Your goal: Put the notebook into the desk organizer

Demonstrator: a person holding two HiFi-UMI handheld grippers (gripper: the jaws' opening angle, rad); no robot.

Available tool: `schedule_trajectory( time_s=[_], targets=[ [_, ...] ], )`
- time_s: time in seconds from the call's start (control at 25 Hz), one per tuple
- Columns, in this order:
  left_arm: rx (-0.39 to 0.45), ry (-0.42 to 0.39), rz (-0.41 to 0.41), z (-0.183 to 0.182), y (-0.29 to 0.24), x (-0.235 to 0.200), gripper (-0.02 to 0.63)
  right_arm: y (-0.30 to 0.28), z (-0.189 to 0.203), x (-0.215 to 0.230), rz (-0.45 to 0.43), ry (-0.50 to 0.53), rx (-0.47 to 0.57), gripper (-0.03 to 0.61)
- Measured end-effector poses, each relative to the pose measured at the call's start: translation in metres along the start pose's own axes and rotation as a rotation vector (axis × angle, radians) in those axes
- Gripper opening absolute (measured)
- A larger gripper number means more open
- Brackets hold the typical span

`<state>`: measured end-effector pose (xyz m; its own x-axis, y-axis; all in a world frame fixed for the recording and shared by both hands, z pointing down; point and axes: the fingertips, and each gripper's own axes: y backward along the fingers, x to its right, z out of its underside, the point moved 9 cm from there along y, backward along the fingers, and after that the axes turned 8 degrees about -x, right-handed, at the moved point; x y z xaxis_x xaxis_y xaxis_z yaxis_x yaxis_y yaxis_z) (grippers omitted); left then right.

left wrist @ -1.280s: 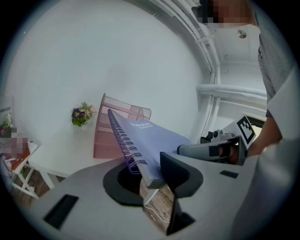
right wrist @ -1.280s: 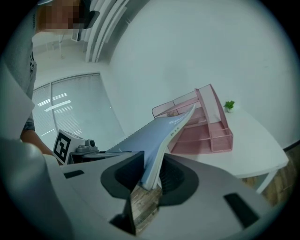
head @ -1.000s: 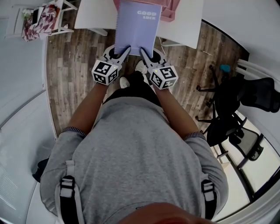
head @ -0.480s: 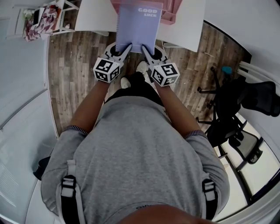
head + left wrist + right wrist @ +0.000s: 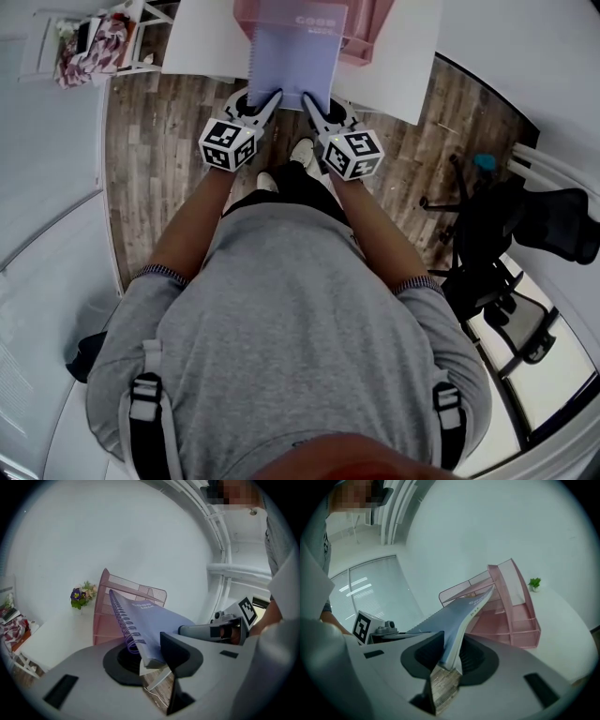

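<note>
A lilac spiral notebook [image 5: 292, 61] is held by its near edge over the white desk [image 5: 202, 33]. My left gripper [image 5: 274, 97] is shut on its near left corner by the spiral [image 5: 125, 630]. My right gripper [image 5: 307, 99] is shut on its near right corner [image 5: 451, 656]. The notebook's far end has entered the pink mesh desk organizer [image 5: 366, 28], whose wall covers part of the cover print. In the left gripper view the notebook [image 5: 150, 620] slants up into the organizer [image 5: 105, 616]. The right gripper view shows the notebook [image 5: 464, 613] reaching the organizer [image 5: 511, 616] too.
A small potted flower [image 5: 80, 595] stands left of the organizer, and a small green plant [image 5: 534, 583] on the desk at the right. A white rack with cloth [image 5: 89, 42] stands far left. A black office chair [image 5: 506, 234] is at the right, on wood floor [image 5: 159, 150].
Both grippers have carried the notebook forward, away from me. Its far end now sits inside the pink organizer, and the print on its cover is partly hidden.
</note>
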<state>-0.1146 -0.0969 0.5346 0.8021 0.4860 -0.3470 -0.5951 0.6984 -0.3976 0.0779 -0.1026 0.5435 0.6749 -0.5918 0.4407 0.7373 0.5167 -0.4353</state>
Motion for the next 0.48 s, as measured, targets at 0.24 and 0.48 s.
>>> schedule_trajectory(
  time_s=[0.24,0.48],
  targets=[
    [0.016,0.053,-0.014,-0.014,-0.010,-0.006,0.127,-0.007,-0.014,0.012,-0.028,-0.014,0.012,0.103],
    [0.003,0.048,-0.035,-0.023,-0.018,-0.012,0.130,-0.015,-0.024,0.020,-0.035,-0.028,0.008,0.103]
  ],
)
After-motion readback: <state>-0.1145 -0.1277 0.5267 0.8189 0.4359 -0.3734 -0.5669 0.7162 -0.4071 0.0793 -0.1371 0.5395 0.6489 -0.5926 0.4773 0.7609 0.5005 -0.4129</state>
